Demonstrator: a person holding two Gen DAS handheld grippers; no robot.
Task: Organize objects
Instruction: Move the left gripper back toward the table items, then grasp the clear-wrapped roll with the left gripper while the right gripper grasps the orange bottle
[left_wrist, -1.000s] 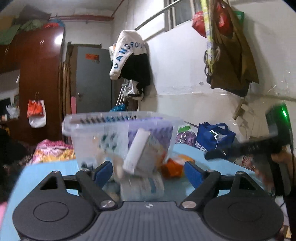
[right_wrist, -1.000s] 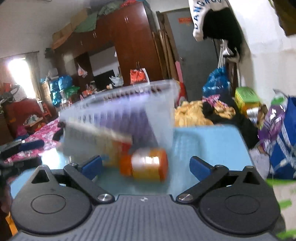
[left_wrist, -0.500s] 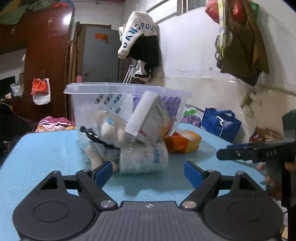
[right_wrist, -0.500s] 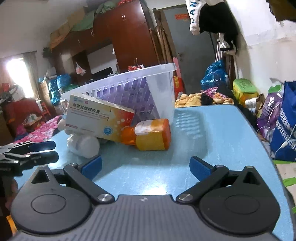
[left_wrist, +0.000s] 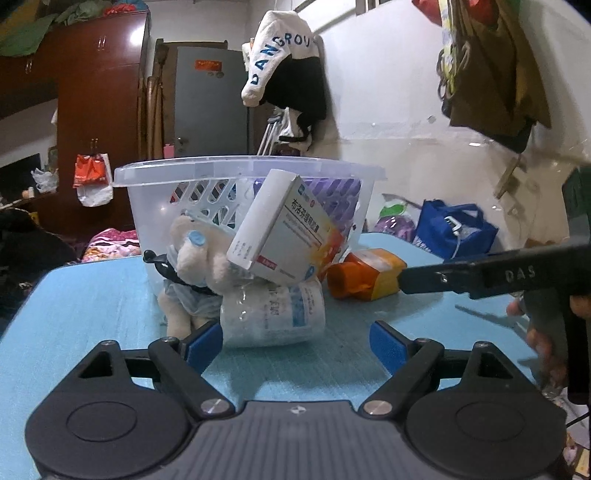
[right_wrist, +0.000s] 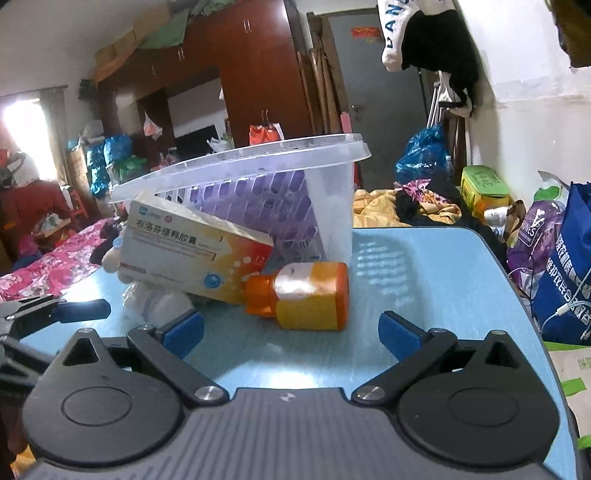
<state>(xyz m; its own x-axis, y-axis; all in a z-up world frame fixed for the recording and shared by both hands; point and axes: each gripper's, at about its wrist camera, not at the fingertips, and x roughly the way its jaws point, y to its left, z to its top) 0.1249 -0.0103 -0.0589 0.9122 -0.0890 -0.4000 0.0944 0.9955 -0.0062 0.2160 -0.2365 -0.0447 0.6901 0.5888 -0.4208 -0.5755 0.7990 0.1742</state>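
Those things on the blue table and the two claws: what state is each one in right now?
Clear basket: upright, empty inside as far as I can see.
Medicine box: tilted, leaning on the basket.
White bottle: on its side.
Orange bottle: on its side, cap on.
Plush toy: slumped against the basket.
Left claw: open, empty.
Right claw: open, empty.

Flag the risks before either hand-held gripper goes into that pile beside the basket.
1. The white-and-orange cardboard medicine box leans tilted on the white plastic bottle; pulling the bottle would likely drop the box.
2. That bottle and the orange plastic bottle both lie on their sides and may roll on the blue table.
3. The cream plush toy crowds the box, risking a double grab.
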